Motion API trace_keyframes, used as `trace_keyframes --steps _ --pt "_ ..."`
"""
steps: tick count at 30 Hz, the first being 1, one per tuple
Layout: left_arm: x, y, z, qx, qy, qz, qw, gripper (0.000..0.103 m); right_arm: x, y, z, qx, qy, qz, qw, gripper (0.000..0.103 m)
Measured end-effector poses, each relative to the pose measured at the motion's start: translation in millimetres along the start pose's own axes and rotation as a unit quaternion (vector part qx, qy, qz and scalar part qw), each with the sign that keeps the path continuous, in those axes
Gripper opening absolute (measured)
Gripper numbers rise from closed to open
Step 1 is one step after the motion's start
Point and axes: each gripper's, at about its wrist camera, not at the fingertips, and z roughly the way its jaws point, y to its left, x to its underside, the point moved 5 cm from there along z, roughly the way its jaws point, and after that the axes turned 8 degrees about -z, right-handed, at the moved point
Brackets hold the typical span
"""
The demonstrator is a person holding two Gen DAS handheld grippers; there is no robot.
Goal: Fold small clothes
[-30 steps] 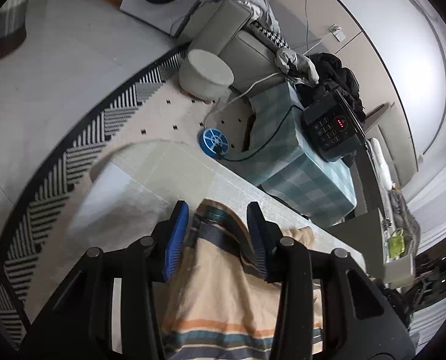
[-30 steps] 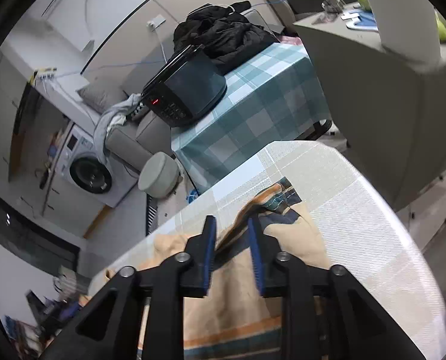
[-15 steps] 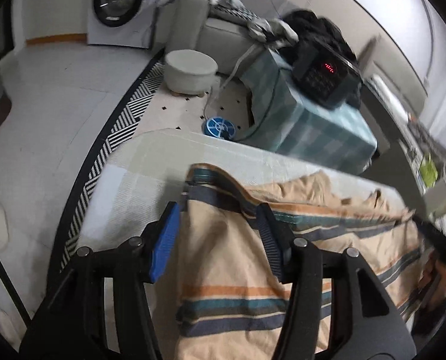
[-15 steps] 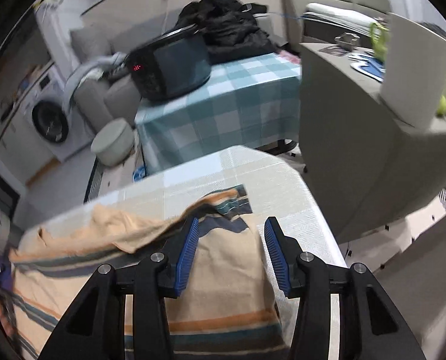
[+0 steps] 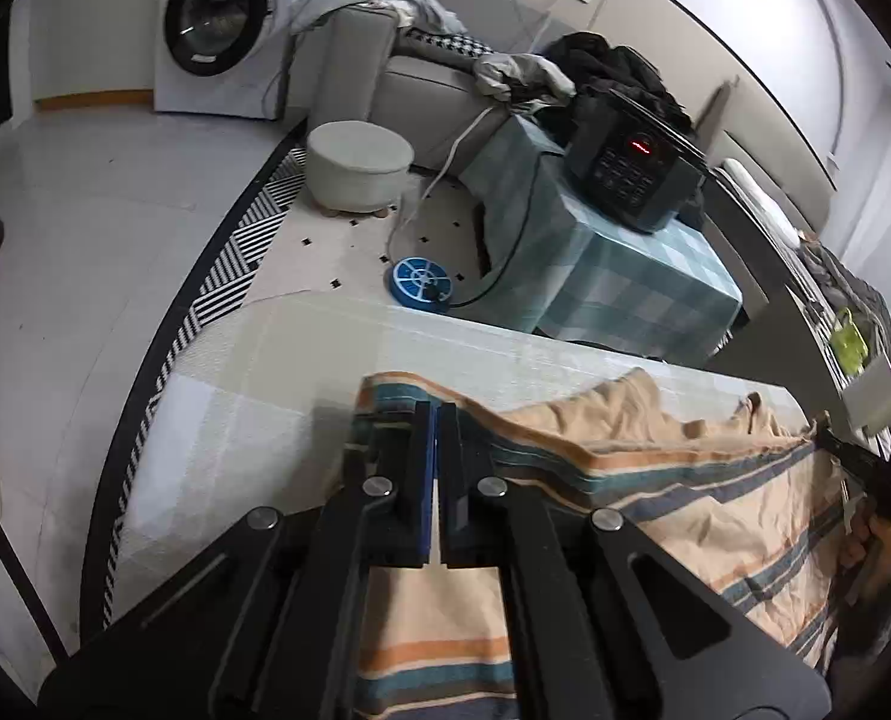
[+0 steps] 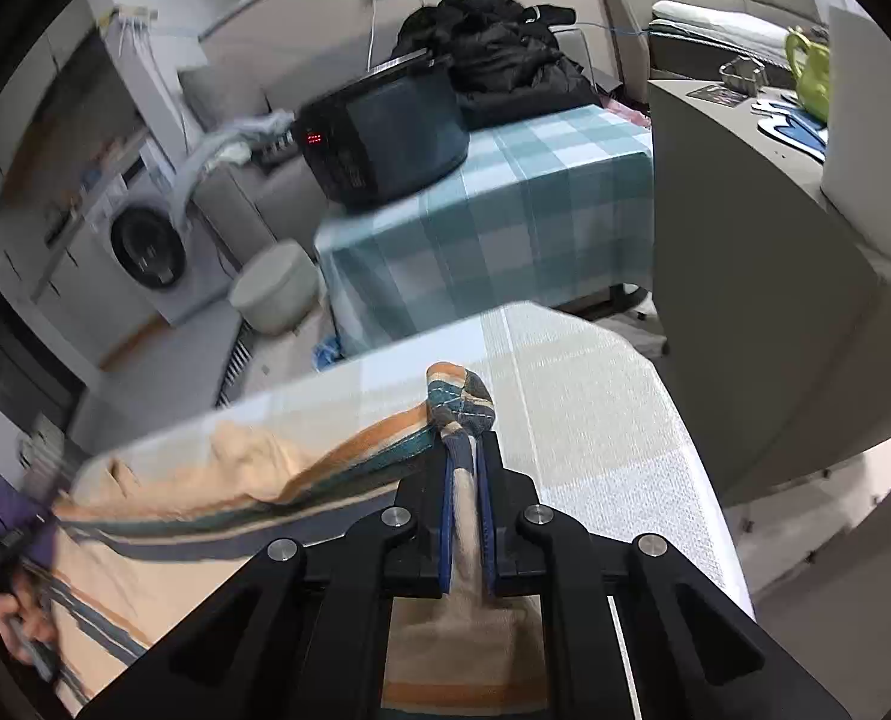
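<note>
A peach garment with teal, navy and orange stripes [image 5: 715,498] lies spread across a table with a pale checked cloth [image 5: 253,420]. My left gripper [image 5: 436,414] is shut on the garment's far left corner. My right gripper [image 6: 462,441] is shut on the garment [image 6: 253,480] at its far right corner, which bunches up between the blue pads. Each view shows the other gripper and hand at the garment's opposite end.
Beyond the table stand a teal checked side table [image 5: 613,276] with a black cooker [image 5: 631,174], a round grey stool [image 5: 358,171], a blue disc on the rug [image 5: 421,282], a sofa and a washing machine [image 5: 217,30]. A grey counter [image 6: 763,276] stands to the right.
Both grippers were open over the garment's far edge half a second ago; both have now closed on its corners. The garment has been spread wider than a second ago.
</note>
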Motion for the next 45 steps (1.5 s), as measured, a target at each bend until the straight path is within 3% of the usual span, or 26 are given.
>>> trace_keyframes --steps 5,9,15,16,18,20,23,25,27,30,37,45 --pt "-2.0 20.8 8.6 -0.019 0.008 -0.029 0.9994 0.000 1.2 -11.6 11.8 0.024 0.019 0.029 0.999 0.010" --pt "0.4 26.7 6.5 -0.016 0.010 -0.029 0.9994 0.000 -0.3 -15.5 5.3 0.028 0.010 0.040 0.999 0.031" --pt "5.6 24.7 -14.9 -0.029 0.007 -0.018 0.9994 0.001 0.9 -8.4 -20.6 0.019 -0.005 0.035 0.999 0.047" --pt "7.6 23.8 -20.8 -0.033 0.006 -0.014 0.9993 0.005 2.4 -6.9 -24.9 0.017 -0.006 0.033 0.999 0.048" --pt "13.8 22.5 -36.9 -0.037 0.006 -0.009 0.9993 0.020 7.1 -1.1 -37.8 0.017 -0.006 0.029 0.999 0.066" --pt "21.3 21.4 -57.1 -0.037 0.003 -0.010 0.9993 0.050 12.8 5.1 -53.0 0.011 -0.010 0.028 0.999 0.073" --pt "34.4 16.6 -90.9 -0.033 -0.006 -0.008 0.9994 0.071 22.7 16.9 -79.2 0.003 -0.019 0.020 1.000 0.086" --pt "44.6 12.0 -111.7 -0.038 -0.010 0.001 0.9992 0.085 30.4 25.8 -96.6 -0.005 -0.024 0.013 1.000 0.088" --pt "56.9 5.1 -135.3 -0.035 -0.019 0.009 0.9992 0.086 40.0 36.5 -115.8 -0.010 -0.025 0.002 1.000 0.095" --pt "77.2 -5.6 -162.6 -0.022 -0.016 0.012 0.9995 0.102 55.3 48.8 -143.6 -0.020 -0.033 -0.009 0.999 0.097" --pt "124.2 -17.3 -216.8 0.007 -0.030 -0.015 0.9994 0.102 98.9 54.2 -195.1 -0.037 -0.039 -0.004 0.999 0.102" --pt "192.4 -8.1 -240.2 0.038 0.003 -0.067 0.9970 0.102 172.5 30.7 -217.9 -0.047 -0.011 0.052 0.997 0.102"
